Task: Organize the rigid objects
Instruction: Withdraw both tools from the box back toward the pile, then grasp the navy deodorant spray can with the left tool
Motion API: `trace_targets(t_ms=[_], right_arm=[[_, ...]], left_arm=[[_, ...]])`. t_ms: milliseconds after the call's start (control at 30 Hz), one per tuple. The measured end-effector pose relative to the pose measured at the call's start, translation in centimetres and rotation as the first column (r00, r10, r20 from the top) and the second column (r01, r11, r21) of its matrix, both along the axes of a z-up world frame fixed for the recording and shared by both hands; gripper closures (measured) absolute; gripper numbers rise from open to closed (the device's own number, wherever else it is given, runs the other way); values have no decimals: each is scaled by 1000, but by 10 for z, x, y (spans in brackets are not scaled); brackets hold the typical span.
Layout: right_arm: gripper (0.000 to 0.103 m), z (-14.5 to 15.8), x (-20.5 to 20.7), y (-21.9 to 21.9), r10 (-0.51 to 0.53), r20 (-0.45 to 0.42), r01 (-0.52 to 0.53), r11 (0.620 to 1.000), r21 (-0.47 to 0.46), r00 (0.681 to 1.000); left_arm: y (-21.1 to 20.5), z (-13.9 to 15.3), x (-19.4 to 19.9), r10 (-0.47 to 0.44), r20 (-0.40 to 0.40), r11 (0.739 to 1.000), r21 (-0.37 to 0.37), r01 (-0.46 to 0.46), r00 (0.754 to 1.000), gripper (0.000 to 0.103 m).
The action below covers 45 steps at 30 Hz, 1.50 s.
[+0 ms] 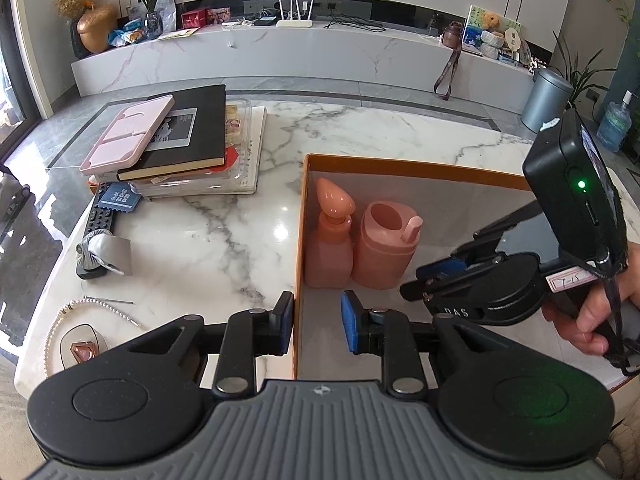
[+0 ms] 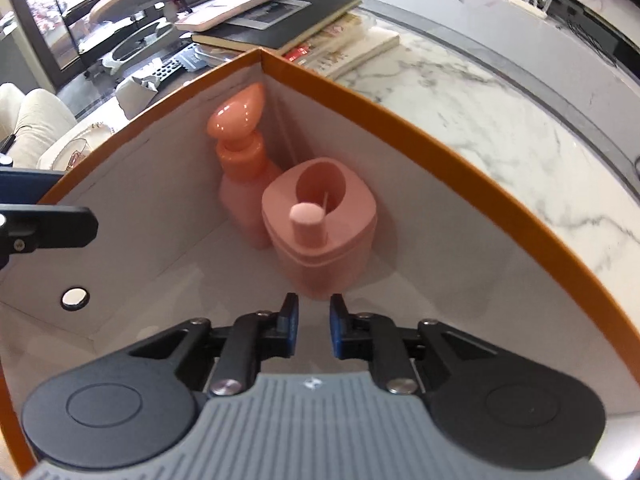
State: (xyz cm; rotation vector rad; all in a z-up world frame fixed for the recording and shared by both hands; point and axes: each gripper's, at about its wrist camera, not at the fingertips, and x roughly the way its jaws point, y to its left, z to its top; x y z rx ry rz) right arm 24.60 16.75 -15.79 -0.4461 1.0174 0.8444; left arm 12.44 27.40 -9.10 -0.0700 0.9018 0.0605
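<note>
Necklace (image 1: 60,320): pearl string at the counter (image 1: 208,240) near-left edge, beside a small glass dish (image 1: 82,346); loose, not yet sorted

Remote (image 1: 105,210): flat near the left edge, half under a stack of books (image 1: 188,136) topped by a pink case (image 1: 128,136); stack sits well apart from the box, with bare marble between for passing

Left claw (image 1: 316,320): straddles the box (image 1: 303,216) left wall, one finger outside and one inside; the inner pad stands off the wall, so whether it pinches the card I cannot tell; judged as steadying the box

Spray bottle (image 2: 240,176): upright in the box's far corner, close against the walls, to save floor

Pink jar (image 2: 320,220): upright, touching the bottle, lid spout up; both packed tight

Right claw (image 1: 416,280): inside the box, just short of the jar, pressed nearly together on nothing; judged as clear after a placement

Open room: box floor right of the jar and toward the near side is bare; the orange rim is the edge to clear on exit
</note>
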Motion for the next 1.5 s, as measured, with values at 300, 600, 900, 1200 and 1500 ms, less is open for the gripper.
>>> trace_targets(t_ms=[300,600,900,1200,1500], right_arm=[[71,38,-34,-33,-115,-17,116,990,81,993],[67,97,-89,-104,-273,53,260,949,179,961],[48,128,-142,-213,-486,169,442,864,242,857],[48,97,-156,-336,-680,83,661,730,173,729],[49,60,-147,-390,-764,-20,757,634,159,644]], left_arm=[[-11,36,-21,39,161,997,54,-48,986,72],[-86,82,-45,-139,270,990,64,127,953,72],[-181,87,-67,-394,301,917,58,396,868,72],[-268,45,-64,-590,182,806,67,589,787,72],[-338,-4,-39,-734,0,662,228,714,680,58]])
